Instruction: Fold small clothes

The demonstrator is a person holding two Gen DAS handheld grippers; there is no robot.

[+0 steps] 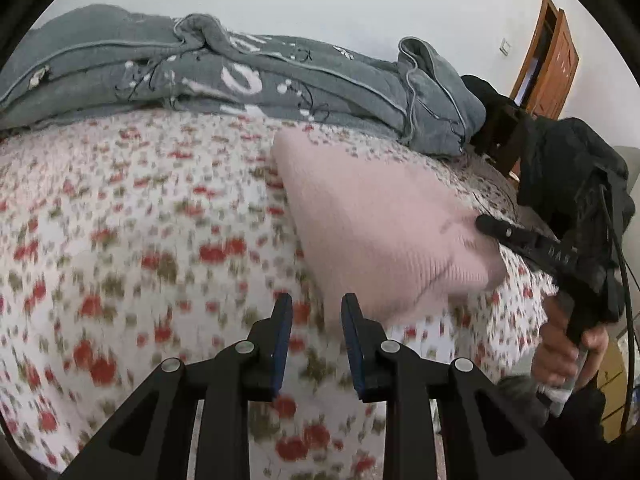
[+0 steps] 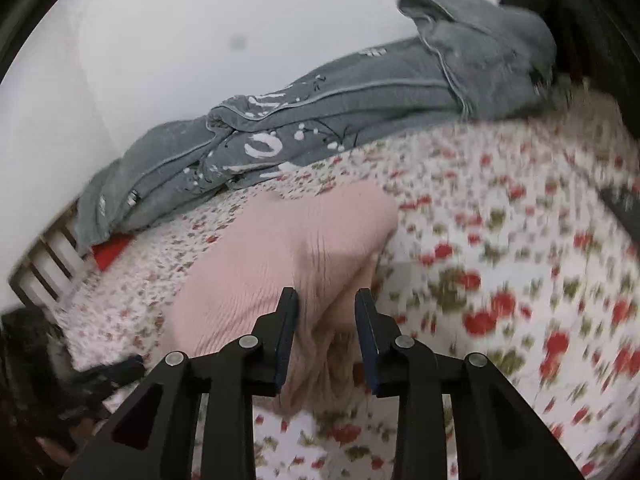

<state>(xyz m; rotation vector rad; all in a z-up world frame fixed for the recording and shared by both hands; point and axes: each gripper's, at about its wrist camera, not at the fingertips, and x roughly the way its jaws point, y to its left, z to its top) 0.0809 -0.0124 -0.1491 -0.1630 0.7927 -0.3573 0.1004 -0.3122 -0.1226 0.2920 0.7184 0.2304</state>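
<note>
- My left tongs (image 1: 316, 300) were open, nothing between the fingers, hanging above the floral sheet (image 1: 140, 240) just short of the near edge of the pink knit (image 1: 372, 224).
- My right tongs (image 2: 326, 296) were spread too, with bunched folds of the knit (image 2: 288, 248) sitting in the gap. Fingers weren't pressed onto the fabric, so no grip.
- From the left camera, the right tongs (image 1: 486, 224) showed their tip touching the knit's right edge; my right hand (image 1: 568, 348) was around the handle below.
- The knit lay on the bed, on the sheet, in a roughly folded block, one end bulging up near the right tongs.
- Grey quilt (image 1: 240, 76) with white print was heaped along the far side of the bed, against the white wall (image 1: 320, 0).
- The knit's far corner was just beside the quilt; contact was unclear.
- A wooden door (image 1: 548, 52) was at far right in the left view.
- A slatted headboard (image 2: 48, 260) and something red (image 2: 110, 250) were at the bed's left end in the right view.
- Both views were motion-blurred, so fine detail on the sheet was unreadable.
</note>
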